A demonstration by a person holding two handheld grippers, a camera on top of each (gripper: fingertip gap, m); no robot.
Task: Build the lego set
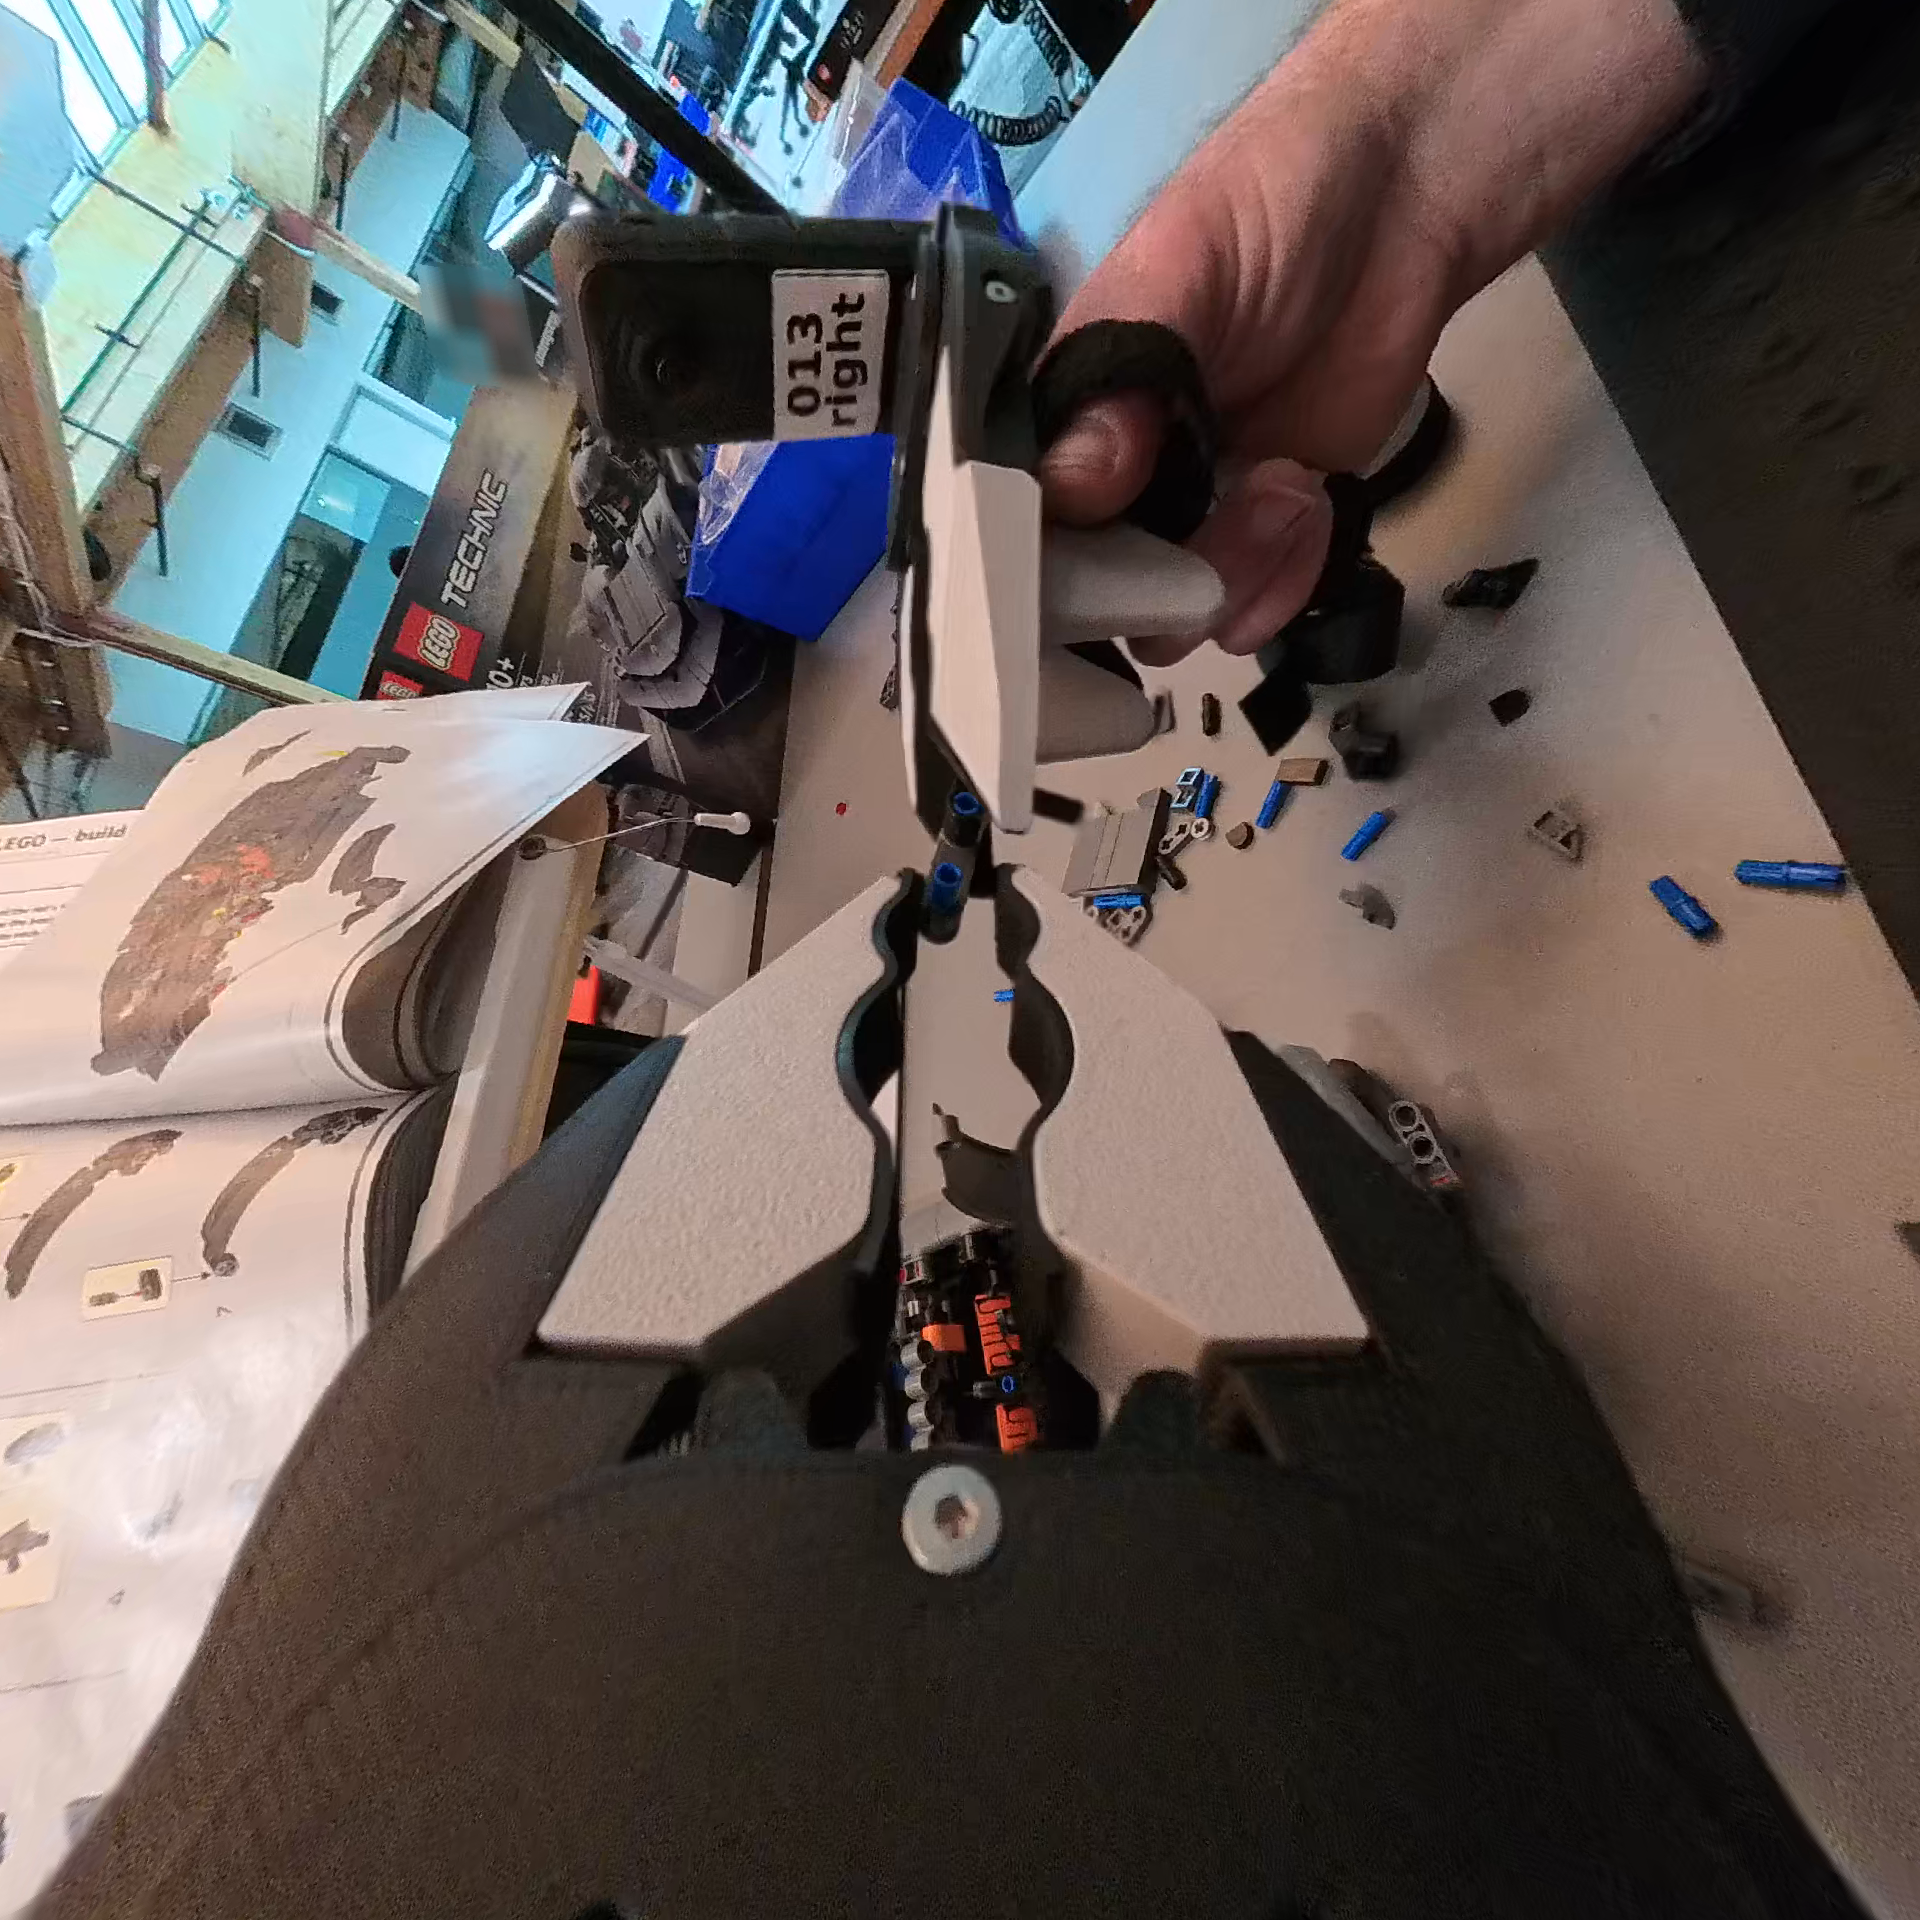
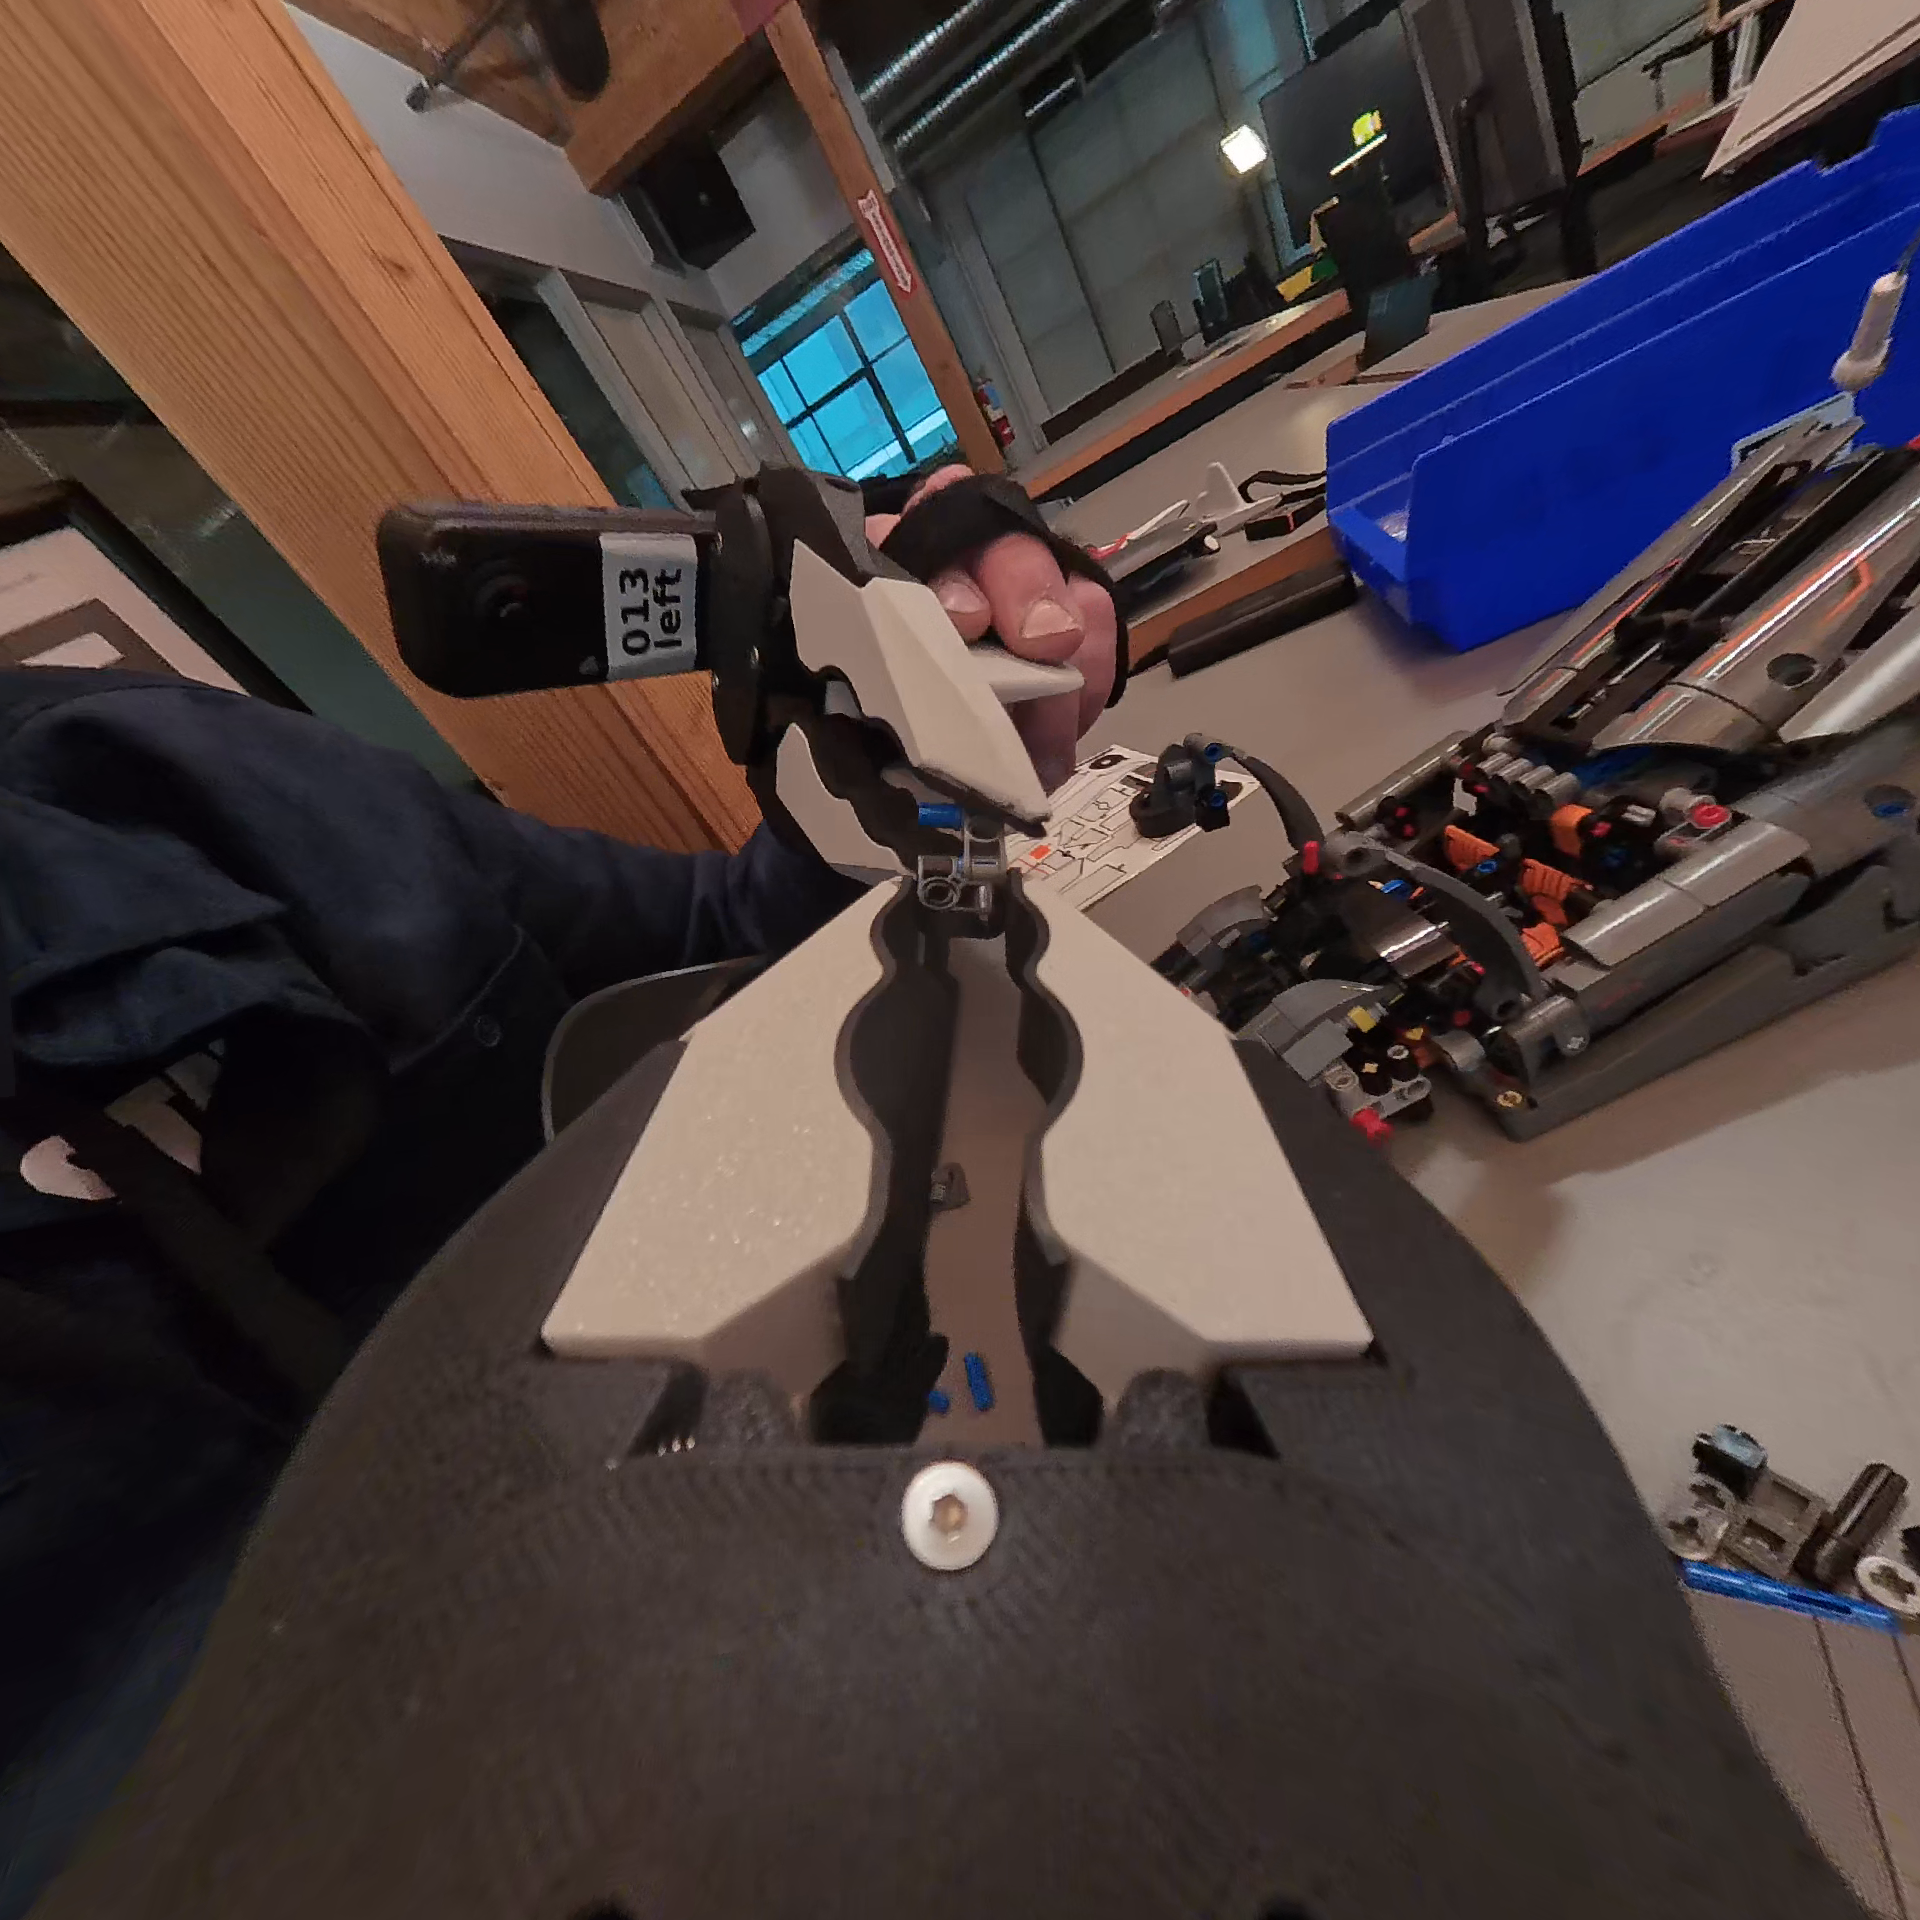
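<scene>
Grey plastic connector (image 2: 956, 881), blue pins (image 1: 943, 883) plugged into it, pinched in mid-air right where the two jaw pairs meet tip to tip. Left gripper (image 1: 956, 885) clenched on one end of it, jaws nearly together; right gripper (image 2: 954, 894) clamped on the other, closing in from dead ahead of the left jaws. Exact seat of each pad partly hidden.

Likely feather-light, rigid, smooth and a bit slippery; small enough to twist or pop out under a skewed squeeze. Best held across flat faces of the connector body, not on round pins, leaving free pin ends and holes clear for mating. Press straight along the pin axis; friction fit, so expect a firm push.

Past the right jaws and off to their right: half-built grey model (image 2: 1558, 935) on the table (image 2: 1558, 1299), blue bin (image 2: 1558, 499) behind. Right of the left jaws, loose parts (image 1: 1366, 834) scattered; left of them, open manual (image 1: 312, 831).
</scene>
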